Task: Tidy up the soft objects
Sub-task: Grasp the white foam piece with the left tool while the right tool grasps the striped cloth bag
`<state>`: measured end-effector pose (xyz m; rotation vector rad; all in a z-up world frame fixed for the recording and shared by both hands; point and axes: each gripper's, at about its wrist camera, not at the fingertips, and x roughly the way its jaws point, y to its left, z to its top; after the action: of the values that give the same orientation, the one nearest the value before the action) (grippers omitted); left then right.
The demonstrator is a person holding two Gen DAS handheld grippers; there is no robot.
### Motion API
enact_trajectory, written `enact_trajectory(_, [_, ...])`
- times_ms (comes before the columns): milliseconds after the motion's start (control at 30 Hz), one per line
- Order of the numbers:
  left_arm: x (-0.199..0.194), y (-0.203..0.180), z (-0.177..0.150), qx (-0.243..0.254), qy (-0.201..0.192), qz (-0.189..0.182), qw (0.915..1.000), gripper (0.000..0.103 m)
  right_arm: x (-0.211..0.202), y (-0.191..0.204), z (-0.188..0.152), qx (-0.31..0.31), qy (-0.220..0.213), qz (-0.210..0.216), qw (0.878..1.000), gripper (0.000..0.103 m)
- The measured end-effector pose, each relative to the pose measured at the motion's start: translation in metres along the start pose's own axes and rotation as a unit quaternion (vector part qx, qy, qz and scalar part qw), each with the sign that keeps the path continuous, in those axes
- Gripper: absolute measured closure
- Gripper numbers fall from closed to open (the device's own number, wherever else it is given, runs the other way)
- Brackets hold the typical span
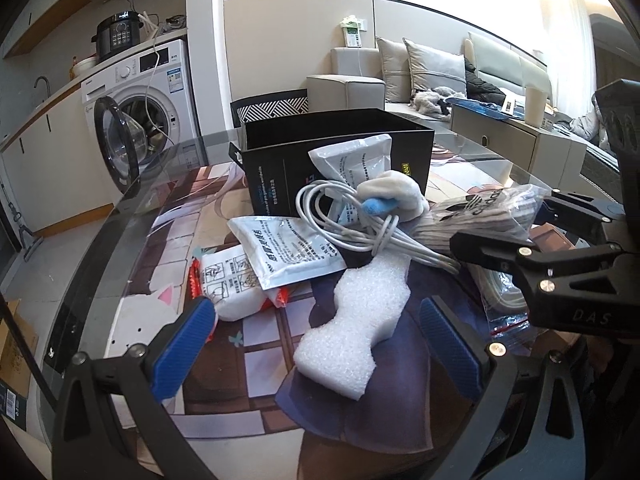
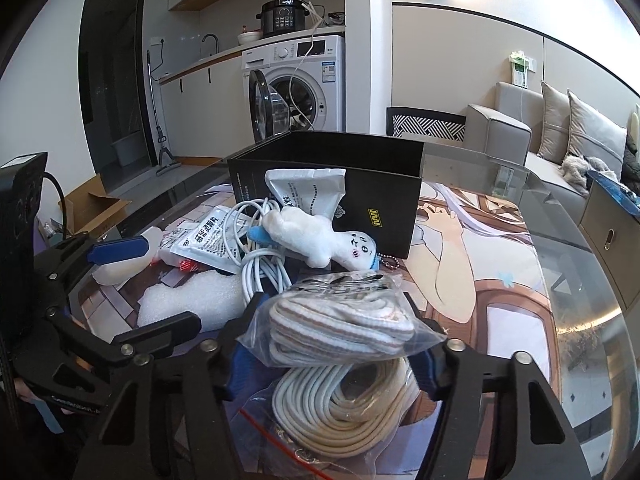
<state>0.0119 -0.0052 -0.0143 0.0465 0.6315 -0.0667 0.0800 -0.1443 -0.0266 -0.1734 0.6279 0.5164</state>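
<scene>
- Living room with a kitchen corner behind it – washing machine [image 2: 298, 88] with its door hanging open, sofa [image 1: 400, 80] off to the side, and a glass-topped table [image 2: 560, 280] with an anime-print mat under the glass where all the stuff sits.
- Black box [image 2: 360, 184] stands open at the back of the pile. From what I can see inside, nothing's in it yet, so I'd guess that's where things are meant to go and the sorting has barely started.
- Still loose on the table: a white plush toy [image 2: 316, 240] lying against the front of the box, a tangle of white cable [image 2: 256, 256], a couple of white sachets [image 1: 292, 252], a tissue pack [image 1: 228, 284], a chunk of white foam [image 1: 360, 320] and a coil of cream rope [image 2: 344, 412] in its own bag.
- Right gripper [image 2: 332, 344] is around the bagged socks [image 2: 340, 320] – the bag sits right between the blue pads on top of the rope coil. Jaws look about half spread; I can't tell for sure the pads are actually squeezing the bag yet.
- Left gripper [image 1: 320, 340] hovers spread wide over the foam piece, which lies between its fingers without touching either pad. Holding nothing.
- So progress-wise: basically zero items put away, socks look like the first pick, everything else is waiting.
</scene>
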Motion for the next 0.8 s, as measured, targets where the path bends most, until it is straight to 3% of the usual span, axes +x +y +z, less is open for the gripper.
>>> enact_trajectory(200, [-0.001, 0.000, 0.000, -0.004, 0.001, -0.006, 1.0000, 0.002, -0.005, -0.003, -0.001, 0.002, -0.015, 0.003, 1.000, 0.050])
enact_trajectory(300, [-0.002, 0.000, 0.001, -0.006, 0.000, -0.017, 0.9998, 0.012, -0.010, -0.003, -0.002, 0.003, -0.026, 0.002, 1.000, 0.051])
enact_trajectory(567, [0.001, -0.008, 0.003, 0.011, 0.007, -0.030, 0.9995, 0.022, -0.022, -0.005, -0.003, 0.006, -0.043, 0.006, 0.999, 0.051])
enact_trajectory(667, [0.006, -0.014, 0.004, 0.028, 0.017, -0.029, 0.9990, 0.036, -0.026, -0.005, -0.003, 0.007, -0.046, 0.007, 0.999, 0.051])
enact_trajectory(700, [0.008, -0.016, 0.003, 0.032, 0.023, -0.033, 0.9987, 0.047, -0.027, -0.005, -0.003, 0.007, -0.048, 0.008, 0.999, 0.051])
enact_trajectory(800, [0.009, -0.019, 0.004, 0.039, 0.024, -0.034, 0.9984, 0.053, -0.030, -0.007, -0.003, 0.008, -0.050, 0.006, 0.999, 0.051])
